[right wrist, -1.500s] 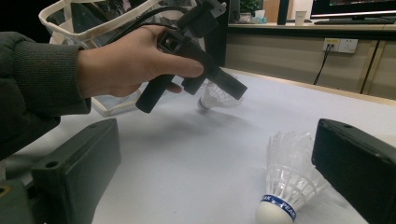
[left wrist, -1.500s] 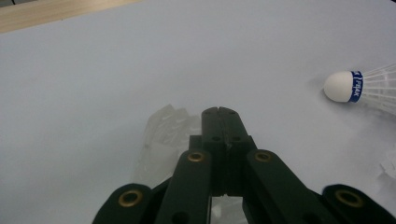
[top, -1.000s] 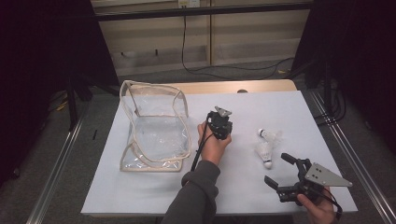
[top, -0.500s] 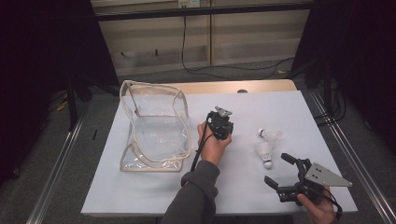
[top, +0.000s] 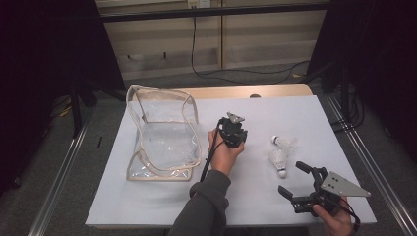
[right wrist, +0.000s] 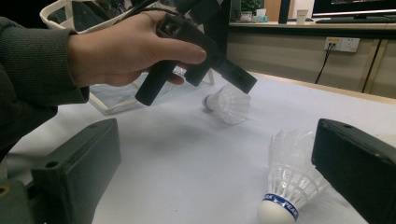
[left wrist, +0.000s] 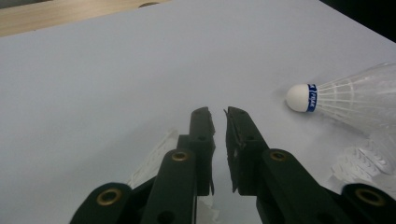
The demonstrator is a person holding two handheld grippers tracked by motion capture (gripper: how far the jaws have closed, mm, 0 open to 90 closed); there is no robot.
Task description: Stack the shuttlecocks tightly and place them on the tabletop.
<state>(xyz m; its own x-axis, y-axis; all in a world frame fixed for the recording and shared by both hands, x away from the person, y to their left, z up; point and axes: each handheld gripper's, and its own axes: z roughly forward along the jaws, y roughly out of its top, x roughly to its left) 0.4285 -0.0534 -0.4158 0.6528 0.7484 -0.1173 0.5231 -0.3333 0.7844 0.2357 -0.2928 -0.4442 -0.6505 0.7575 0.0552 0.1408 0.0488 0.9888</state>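
- My left tongs (left wrist: 218,114) have just been opening; only a narrow slit shows, with nothing between the jaws. White feathers (left wrist: 156,158) peek out beneath them.
- My right tongs (top: 294,178) stand wide apart, empty, at 5 o'clock from the left hand.
- The two shuttlecocks (top: 282,142) (top: 279,160) lie at 3 o'clock from the left tongs, close together.
- The clear bag (top: 164,132) stands at 9 o'clock, mouth up.
- I'd spread the jaws wider before closing in, then pinch the cork end, not the brittle skirt.
- The counter (top: 147,206) is plain white with a wooden strip (top: 275,91) at 12 o'clock. The room is dark, and a cable (top: 246,71) trails over the floor.
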